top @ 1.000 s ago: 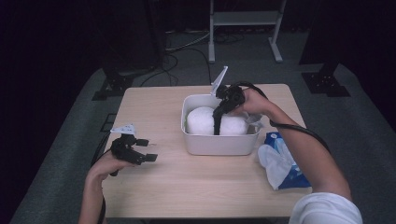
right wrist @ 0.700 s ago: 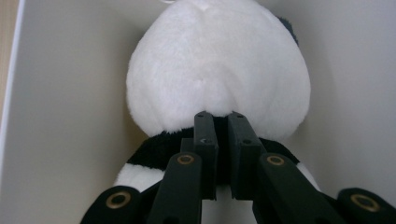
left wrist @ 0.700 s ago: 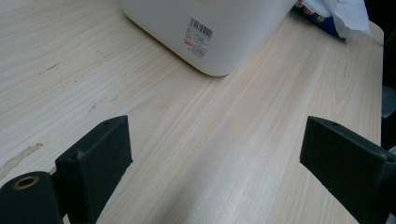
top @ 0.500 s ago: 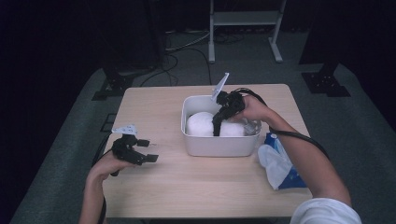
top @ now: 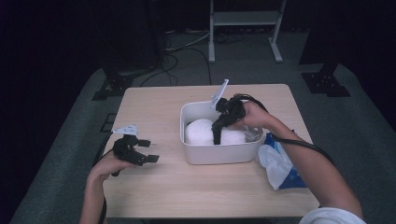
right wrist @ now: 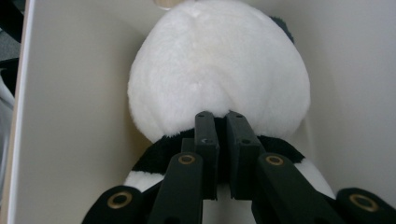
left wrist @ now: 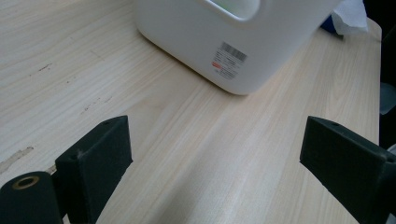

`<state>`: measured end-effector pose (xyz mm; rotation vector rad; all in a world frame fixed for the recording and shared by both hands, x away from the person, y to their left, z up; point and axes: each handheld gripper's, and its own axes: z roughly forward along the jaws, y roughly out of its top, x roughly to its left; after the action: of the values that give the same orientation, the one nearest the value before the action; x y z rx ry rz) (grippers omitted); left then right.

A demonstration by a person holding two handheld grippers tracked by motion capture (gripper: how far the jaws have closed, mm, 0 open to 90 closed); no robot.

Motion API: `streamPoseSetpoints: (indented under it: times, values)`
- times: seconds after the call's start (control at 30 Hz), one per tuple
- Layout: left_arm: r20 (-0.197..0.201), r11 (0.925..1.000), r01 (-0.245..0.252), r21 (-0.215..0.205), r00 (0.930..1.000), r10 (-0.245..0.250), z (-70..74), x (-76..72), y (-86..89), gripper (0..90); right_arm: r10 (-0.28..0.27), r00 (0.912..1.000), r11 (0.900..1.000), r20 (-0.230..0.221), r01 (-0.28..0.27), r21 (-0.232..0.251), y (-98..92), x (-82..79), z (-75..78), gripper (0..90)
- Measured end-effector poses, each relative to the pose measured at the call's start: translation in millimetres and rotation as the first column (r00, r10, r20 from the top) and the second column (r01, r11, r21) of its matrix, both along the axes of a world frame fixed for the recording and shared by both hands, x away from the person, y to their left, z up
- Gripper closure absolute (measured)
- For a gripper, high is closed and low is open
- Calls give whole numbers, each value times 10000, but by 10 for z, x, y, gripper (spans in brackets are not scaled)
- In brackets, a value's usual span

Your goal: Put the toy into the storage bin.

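Here, plush toy [right wrist: 218, 88] against closed right tongs [right wrist: 223, 119], inside white bin [right wrist: 70, 116].

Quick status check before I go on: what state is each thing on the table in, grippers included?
Plush toy: lying inside the bin, white part up, black band at the right gripper's jaws.
White bin: upright on the table, open top.
Right gripper: jaws shut, reaching down into the bin at the plush.
Left gripper: jaws open, nothing between them, over bare table.
Blue and white bag: lying crumpled right of the bin.
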<state>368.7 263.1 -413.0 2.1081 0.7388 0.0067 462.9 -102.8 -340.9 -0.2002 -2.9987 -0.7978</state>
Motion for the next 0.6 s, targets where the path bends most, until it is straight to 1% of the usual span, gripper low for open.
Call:
streamPoseSetpoints:
  times: [0.17,0.3,0.33,0.6]
  values:
    - [5,10000,58,60,10000,-58,-7,2,-14,78,115,9999,9999,-116,-114,60,34,-92,-4,841]
    - [7,9999,80,69,10000,-80,-10,3,-18,77,96,9998,9999,-162,-94,123,46,-142,-10,841]
    - [-2,9999,86,81,10000,-86,-11,4,-21,78,67,9998,9999,-166,-65,139,53,-176,-13,842]
    - [23,9999,113,60,9999,-113,-8,-8,-46,78,130,9996,9996,-240,-124,273,53,-264,-24,842]
